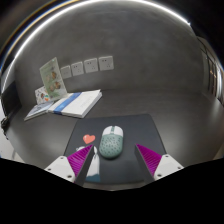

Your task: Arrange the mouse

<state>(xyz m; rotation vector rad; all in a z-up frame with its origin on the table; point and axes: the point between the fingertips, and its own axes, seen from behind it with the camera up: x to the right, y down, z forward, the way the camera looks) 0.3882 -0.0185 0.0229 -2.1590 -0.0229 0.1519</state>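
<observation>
Just mouse point(111, 143) between open tongs point(113, 160)

Open gripper point(112, 160), pink pads point(150, 157) at five and seven o'clock. Mouse point(110, 143) between fingers, nearer the left one, gap to the right one, resting on dark mat point(140, 128). Small red heart point(89, 139) at mouse's ten o'clock. Books point(68, 103) farther at eleven o'clock, on grey table point(150, 95).
</observation>
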